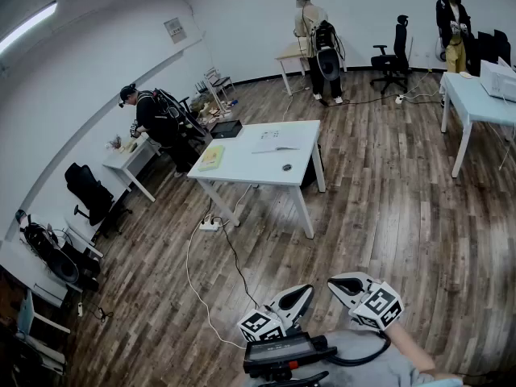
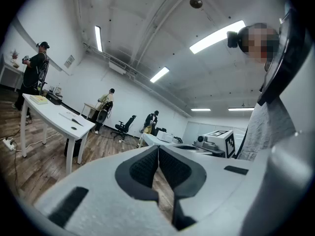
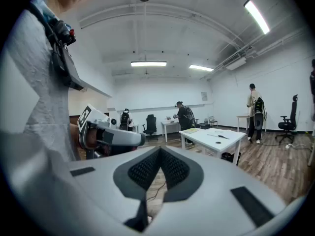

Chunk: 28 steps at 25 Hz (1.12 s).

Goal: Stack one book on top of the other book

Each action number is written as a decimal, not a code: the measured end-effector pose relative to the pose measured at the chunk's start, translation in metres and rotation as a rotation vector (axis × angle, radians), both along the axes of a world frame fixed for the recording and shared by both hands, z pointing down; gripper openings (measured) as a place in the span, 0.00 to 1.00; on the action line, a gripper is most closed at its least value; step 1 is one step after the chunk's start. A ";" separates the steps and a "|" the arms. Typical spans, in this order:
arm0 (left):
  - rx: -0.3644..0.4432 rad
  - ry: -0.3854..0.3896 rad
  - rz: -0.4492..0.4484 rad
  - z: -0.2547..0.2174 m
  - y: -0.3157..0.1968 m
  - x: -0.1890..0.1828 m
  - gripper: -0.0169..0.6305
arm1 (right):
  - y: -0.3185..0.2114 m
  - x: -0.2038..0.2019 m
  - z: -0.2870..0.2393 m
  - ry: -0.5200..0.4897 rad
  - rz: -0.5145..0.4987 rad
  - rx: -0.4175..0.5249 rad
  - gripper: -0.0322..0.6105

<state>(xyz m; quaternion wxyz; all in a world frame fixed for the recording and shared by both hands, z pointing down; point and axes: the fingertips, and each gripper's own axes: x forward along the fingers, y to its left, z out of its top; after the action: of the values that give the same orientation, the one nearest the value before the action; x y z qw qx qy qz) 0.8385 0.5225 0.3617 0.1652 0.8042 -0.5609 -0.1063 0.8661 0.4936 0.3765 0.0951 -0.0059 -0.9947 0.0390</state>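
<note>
Far ahead stands a white table (image 1: pixel 242 168) with a yellow book (image 1: pixel 211 158) near its left end and a pale flat book (image 1: pixel 274 141) near the middle. Both grippers hover close to my body over the wooden floor, well short of the table. My left gripper (image 1: pixel 305 290) is shut with nothing between its pads; its own view shows the jaws (image 2: pixel 158 149) pressed together. My right gripper (image 1: pixel 333 283) is shut and empty too (image 3: pixel 160 151). The yellow book (image 3: pixel 191 130) and the table (image 3: pixel 224 140) show small in the right gripper view.
A black box (image 1: pixel 226 128) and a small dark object (image 1: pixel 286 168) also lie on the table. A power strip (image 1: pixel 210 226) and its cable trail across the floor in front of it. Three people stand at other desks; office chairs (image 1: pixel 393 55) line the walls.
</note>
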 end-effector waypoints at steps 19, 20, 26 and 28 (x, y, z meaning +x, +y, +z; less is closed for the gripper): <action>-0.015 0.014 -0.007 0.002 -0.001 -0.012 0.06 | -0.001 -0.012 0.002 0.006 -0.006 -0.015 0.09; -0.016 0.017 -0.008 0.002 -0.001 -0.013 0.06 | -0.001 -0.013 0.002 0.009 -0.006 -0.017 0.09; -0.016 0.043 -0.013 0.002 -0.005 -0.027 0.06 | -0.001 -0.029 -0.007 -0.055 -0.029 -0.060 0.10; -0.014 0.060 -0.022 0.004 -0.005 -0.034 0.06 | 0.000 -0.037 -0.006 -0.058 -0.039 -0.068 0.10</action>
<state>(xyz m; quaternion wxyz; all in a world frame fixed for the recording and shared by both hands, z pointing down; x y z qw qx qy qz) 0.8041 0.5178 0.3662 0.1865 0.7933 -0.5652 -0.1281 0.8287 0.4938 0.3701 0.0667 -0.0297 -0.9948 0.0707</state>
